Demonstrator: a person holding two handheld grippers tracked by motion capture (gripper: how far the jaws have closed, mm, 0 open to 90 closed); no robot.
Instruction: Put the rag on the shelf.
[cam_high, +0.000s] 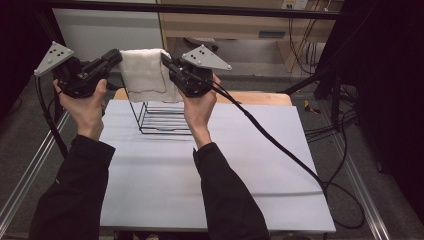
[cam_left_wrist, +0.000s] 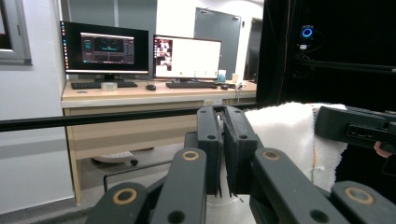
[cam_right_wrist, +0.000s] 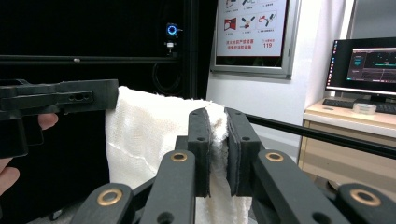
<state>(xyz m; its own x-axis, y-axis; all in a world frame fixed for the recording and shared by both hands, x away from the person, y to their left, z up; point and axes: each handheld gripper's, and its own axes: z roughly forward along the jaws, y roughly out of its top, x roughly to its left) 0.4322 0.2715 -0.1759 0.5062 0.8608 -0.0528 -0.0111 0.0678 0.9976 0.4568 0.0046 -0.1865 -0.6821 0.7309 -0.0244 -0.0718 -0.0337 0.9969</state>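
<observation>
Two claws pinching a white cloth, above wire rack, nothing inside

Looking along the left gripper, its two black jaws stand nearly together, pinching the near edge of a white towel that spreads off to the right. The cloth hangs in a soft sheet with a thin coloured stitch line running down its right border. At its far side the other gripper reaches in level from the right, its dark body lying against the towel's upper corner, with a bit of a hand just beneath it. Behind, a wooden desk carries two lit monitors, keyboards and a roll of tape. A black bar crosses in front of the desk.
</observation>
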